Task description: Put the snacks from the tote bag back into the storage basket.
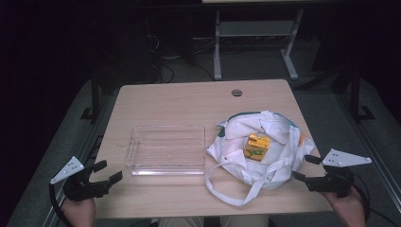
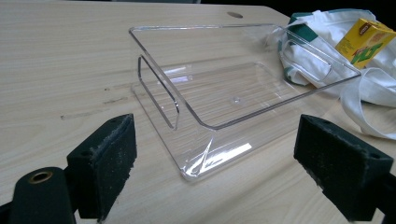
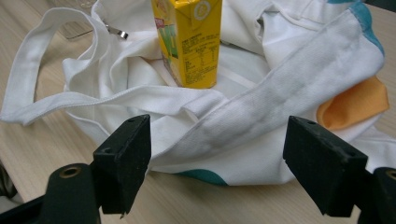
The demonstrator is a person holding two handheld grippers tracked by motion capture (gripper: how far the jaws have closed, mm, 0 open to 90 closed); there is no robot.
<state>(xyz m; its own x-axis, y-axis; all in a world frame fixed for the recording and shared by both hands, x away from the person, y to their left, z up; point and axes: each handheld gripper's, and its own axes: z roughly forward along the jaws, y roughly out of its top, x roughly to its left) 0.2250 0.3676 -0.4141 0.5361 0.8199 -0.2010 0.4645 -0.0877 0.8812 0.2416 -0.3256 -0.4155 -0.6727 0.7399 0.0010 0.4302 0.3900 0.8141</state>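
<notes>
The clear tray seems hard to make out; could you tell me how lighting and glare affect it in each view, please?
High view: dim, with dark surroundings, so the clear tray shows mostly as faint edge lines on the table. Left gripper view: brighter, white glare streaks on its near corner. Right gripper view: even light, the yellow carton and white bag sharp.

White bag (image 1: 265,142) with teal and orange patches, possibly print; yellow carton (image 1: 257,147), green lettering.

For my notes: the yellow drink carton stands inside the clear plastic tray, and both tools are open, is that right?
Not quite: the yellow drink carton stands on the white cloth bag, beside the clear plastic tray, as the high view shows. Both the left tool and the right tool are open.
</notes>
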